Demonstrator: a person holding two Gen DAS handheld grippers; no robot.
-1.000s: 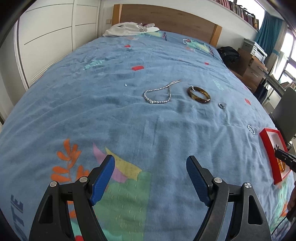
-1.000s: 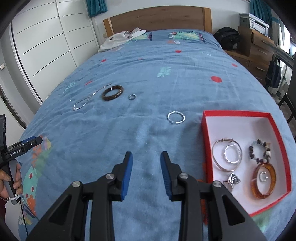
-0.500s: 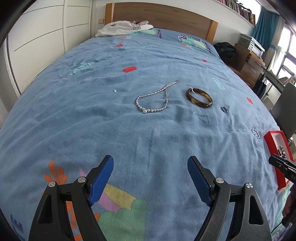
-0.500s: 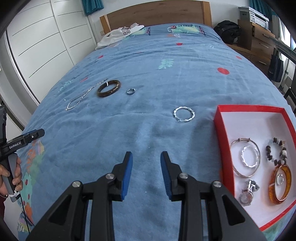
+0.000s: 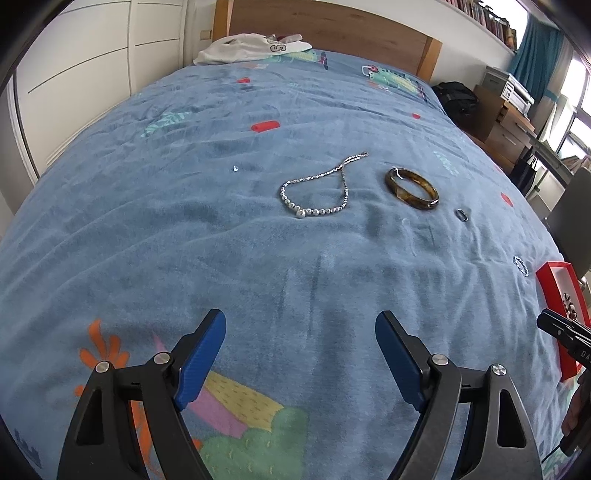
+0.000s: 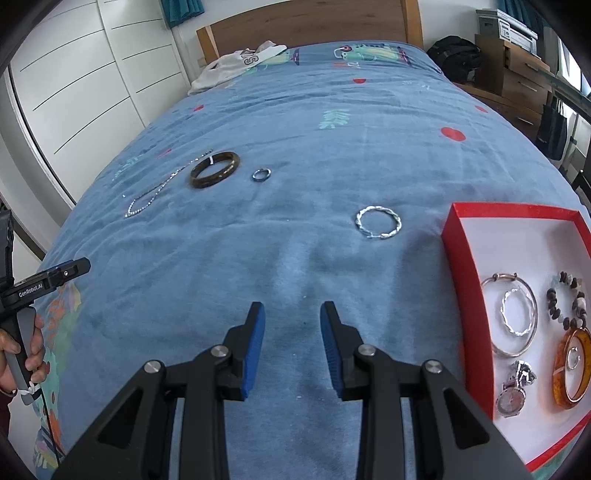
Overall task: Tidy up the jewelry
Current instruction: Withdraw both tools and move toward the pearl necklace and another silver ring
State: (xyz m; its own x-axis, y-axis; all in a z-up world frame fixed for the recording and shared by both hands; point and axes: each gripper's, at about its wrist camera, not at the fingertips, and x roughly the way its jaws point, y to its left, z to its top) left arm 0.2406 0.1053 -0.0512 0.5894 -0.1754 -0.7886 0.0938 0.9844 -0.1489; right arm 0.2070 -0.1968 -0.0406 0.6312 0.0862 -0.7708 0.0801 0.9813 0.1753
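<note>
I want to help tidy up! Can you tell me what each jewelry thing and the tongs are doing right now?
Left tongs: open wide, holding nothing.
Right tongs: slightly open, holding nothing.
Silver necklace: lying loose on the bed.
Brown bangle: flat on the bed.
Small ring: flat on the bed.
Twisted silver bracelet: on the bed, beside the box.
Red box: open, with jewelry already inside.

We note bedspread [image 5: 258, 258]: matt blue cloth, creased. Necklace [image 5: 316, 192]: bright metal beads and chain. Brown bangle [image 5: 412, 188]: glossy, mottled, translucent. Twisted bracelet [image 6: 378, 223]: shiny silver metal. Box [image 6: 466, 266]: red card, matt white inside. Headboard [image 6: 306, 22]: smooth wood. We find gripper pads [image 6: 255, 343]: ribbed blue plastic.
</note>
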